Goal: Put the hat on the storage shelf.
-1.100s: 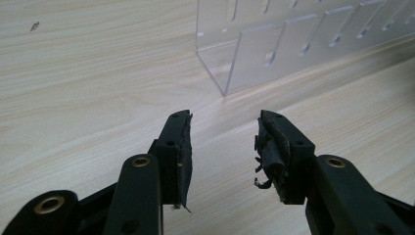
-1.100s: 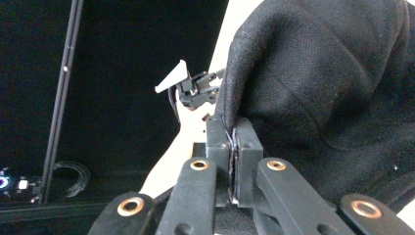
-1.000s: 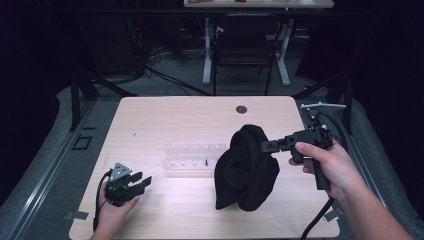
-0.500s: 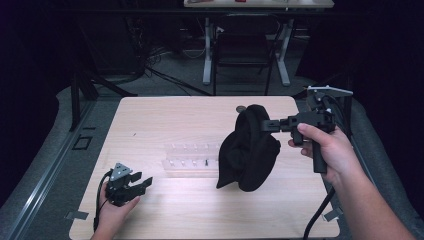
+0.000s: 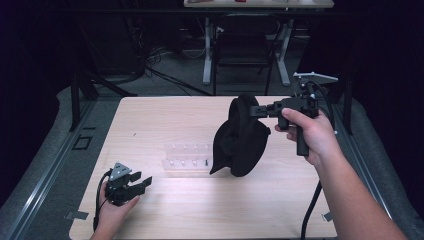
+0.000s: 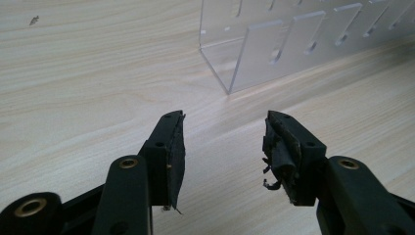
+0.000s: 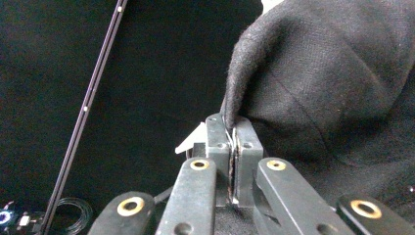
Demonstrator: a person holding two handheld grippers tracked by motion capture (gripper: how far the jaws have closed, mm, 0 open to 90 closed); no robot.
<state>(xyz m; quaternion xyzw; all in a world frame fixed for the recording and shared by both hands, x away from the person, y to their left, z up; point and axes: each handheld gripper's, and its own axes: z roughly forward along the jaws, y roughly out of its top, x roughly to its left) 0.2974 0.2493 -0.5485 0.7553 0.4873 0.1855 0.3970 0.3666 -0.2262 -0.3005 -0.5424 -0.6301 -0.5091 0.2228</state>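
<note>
Wooden table (image 5: 165,120), light grain, set against a dark room; a chair and desk legs stand on the floor beyond its far edge. Landmark: clear acrylic rack (image 5: 187,159), slotted, lying flat near the table's middle, with a small dark screw-like piece at its right end — too small to identify. Black cloth item (image 5: 240,137), a soft knitted piece, possibly a hat, hangs in the air just right of the rack, its lower folds reaching down beside the rack's right end; whether it touches the table cannot be told. Right gripper (image 5: 256,110): held up and to the right of the rack in the person's right hand (image 5: 306,132), jaws clenched on the upper edge of the cloth; in the right gripper view the two black jaws (image 7: 234,128) meet tightly on a thin fold of the cloth (image 7: 333,83), which bulks to the right of them. Left gripper (image 5: 134,184): resting low on the table, nearer the person and left of the rack, in the left hand (image 5: 112,210), grey three-cornered plate on top. In the left gripper view its jaws (image 6: 224,147) stand apart, nothing between them — worn pads, frayed at the edges — pointing toward the rack's near corner (image 6: 230,63).
</note>
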